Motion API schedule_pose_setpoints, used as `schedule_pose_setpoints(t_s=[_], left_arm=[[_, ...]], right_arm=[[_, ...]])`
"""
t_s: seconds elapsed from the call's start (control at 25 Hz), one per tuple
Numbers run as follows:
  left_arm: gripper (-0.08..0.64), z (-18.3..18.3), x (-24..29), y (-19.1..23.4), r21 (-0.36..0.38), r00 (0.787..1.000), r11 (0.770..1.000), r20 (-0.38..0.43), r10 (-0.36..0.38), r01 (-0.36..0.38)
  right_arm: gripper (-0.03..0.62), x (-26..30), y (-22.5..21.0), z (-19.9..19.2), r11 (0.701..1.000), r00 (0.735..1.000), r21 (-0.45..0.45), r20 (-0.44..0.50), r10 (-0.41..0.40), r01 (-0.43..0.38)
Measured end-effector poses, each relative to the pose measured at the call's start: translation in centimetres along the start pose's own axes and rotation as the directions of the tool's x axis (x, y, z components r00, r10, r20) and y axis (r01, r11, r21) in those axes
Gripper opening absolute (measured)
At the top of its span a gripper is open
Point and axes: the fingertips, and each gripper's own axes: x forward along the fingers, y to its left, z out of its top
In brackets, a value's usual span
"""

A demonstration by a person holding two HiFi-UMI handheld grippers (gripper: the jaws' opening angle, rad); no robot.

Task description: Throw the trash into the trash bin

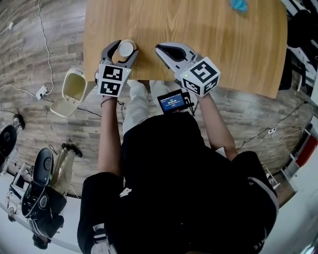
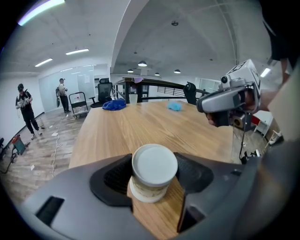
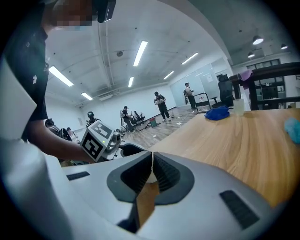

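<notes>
Paper cup (image 2: 154, 163) stands upright, lid up, clamped in left claw (image 2: 153, 176); right claw (image 3: 151, 169) closed.

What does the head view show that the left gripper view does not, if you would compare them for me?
Only the head view: the trash bin, its lid flipped open, on the floor beside the table.

Only the left gripper view: the dark blue cloth at the table's far end, and people standing across the room.

Both: the wooden table, the lidded paper cup between the jaws of the left hand-held gripper, the right hand-held gripper, and a light blue item on the table.
</notes>
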Motion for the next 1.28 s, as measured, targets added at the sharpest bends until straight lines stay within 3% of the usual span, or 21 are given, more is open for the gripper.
schedule_pose_setpoints(t_s=[0.08,0.2,0.4,0.52,0.72,0.8,0.88,1.0,1.08,1.28], left_arm=[[0.288,-0.3,-1.4,0.4,-0.011,0.999,0.999,0.003,0.032,-0.032],[0.288,-1.7,-5.1,1.0,-0.083,0.992,0.988,0.001,0.128,-0.127],[0.288,-5.0,-13.6,0.6,-0.147,0.952,0.940,-0.042,0.304,-0.307],[0.288,-8.1,-19.0,2.3,-0.227,0.902,0.874,-0.064,0.426,-0.429],[0.288,-14.4,-28.1,2.3,-0.343,0.791,0.720,-0.141,0.595,-0.603],[0.288,-16.9,-30.9,2.6,-0.377,0.761,0.674,-0.160,0.629,-0.636],[0.288,-19.6,-32.8,3.0,-0.399,0.744,0.645,-0.172,0.646,-0.652],[0.288,-23.3,-34.4,3.7,-0.435,0.737,0.620,-0.175,0.653,-0.653],[0.288,-25.0,-34.9,5.5,-0.459,0.740,0.615,-0.157,0.654,-0.641],[0.288,-28.7,-35.4,10.8,-0.495,0.798,0.664,-0.111,0.592,-0.561]], right_arm=[[0.005,0.2,0.5,0.4,1.000,1.000,-0.009,0.006,0.023,-0.023],[0.005,0.2,2.0,1.1,0.995,0.996,-0.039,0.005,0.095,-0.094],[0.005,1.1,6.6,2.2,0.963,0.967,-0.085,-0.025,0.254,-0.255],[0.005,4.5,10.7,3.2,0.919,0.929,-0.133,-0.054,0.367,-0.371],[0.005,9.3,19.8,2.3,0.791,0.809,-0.169,-0.137,0.572,-0.588],[0.005,11.2,22.9,1.4,0.757,0.776,-0.174,-0.178,0.605,-0.630],[0.005,12.7,26.1,0.9,0.726,0.750,-0.189,-0.202,0.630,-0.661],[0.005,14.4,30.2,-0.1,0.698,0.721,-0.184,-0.225,0.656,-0.692],[0.005,16.3,31.7,-1.2,0.705,0.726,-0.182,-0.253,0.640,-0.685],[0.005,21.1,35.4,-2.2,0.742,0.769,-0.223,-0.297,0.566,-0.632]])
